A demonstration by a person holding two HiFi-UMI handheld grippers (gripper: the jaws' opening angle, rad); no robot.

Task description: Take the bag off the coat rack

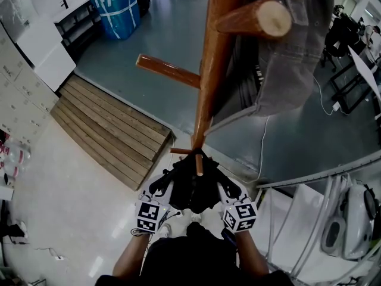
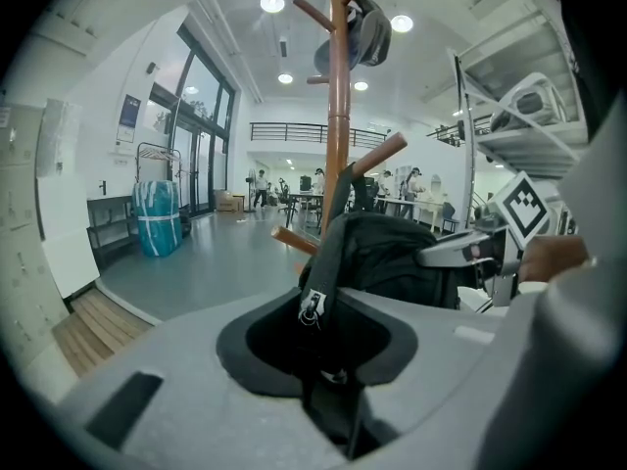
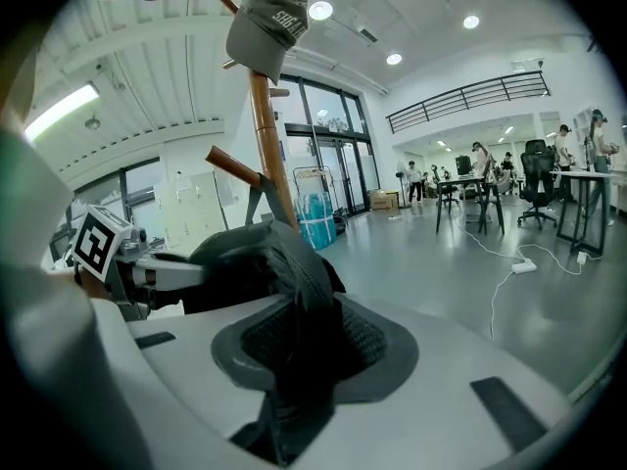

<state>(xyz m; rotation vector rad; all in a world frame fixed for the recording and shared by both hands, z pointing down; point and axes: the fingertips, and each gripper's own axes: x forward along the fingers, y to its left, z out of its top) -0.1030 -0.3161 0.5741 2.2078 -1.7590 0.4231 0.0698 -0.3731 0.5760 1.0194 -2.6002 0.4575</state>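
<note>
We look down along the coat rack [image 1: 211, 70] in the head view; its wooden pole runs down to the grey floor [image 1: 166, 34]. The black bag [image 1: 193, 186] hangs low on the pole, on a short peg [image 1: 199, 167] near the foot, at 6 o'clock from the base of the pole. The left gripper [image 1: 162, 190] meets the bag from 7 o'clock and the right gripper [image 1: 229, 190] from 5 o'clock, one on each side, both touching it.

In the left gripper view the jaws of the left gripper [image 2: 328, 375] are clenched on a black strap [image 2: 320, 267] of the bag [image 2: 392, 258] (a small metal ring [image 2: 312, 304] sits on this strap just above the pads). The coat rack [image 2: 337, 116] stands behind the bag at 12 o'clock.

In the right gripper view the jaws of the right gripper [image 3: 294, 380] are grasping a thick black fold of the bag [image 3: 245, 258], which goes down between the pads. The coat rack [image 3: 265, 135] rises at 11 o'clock, and a grey cap [image 3: 266, 23] hangs on its top.

In the head view, wooden steps [image 1: 110, 127] lie at 9 o'clock from the foot of the pole, and a blue bundle [image 1: 116, 5] stands far at 11 o'clock.
</note>
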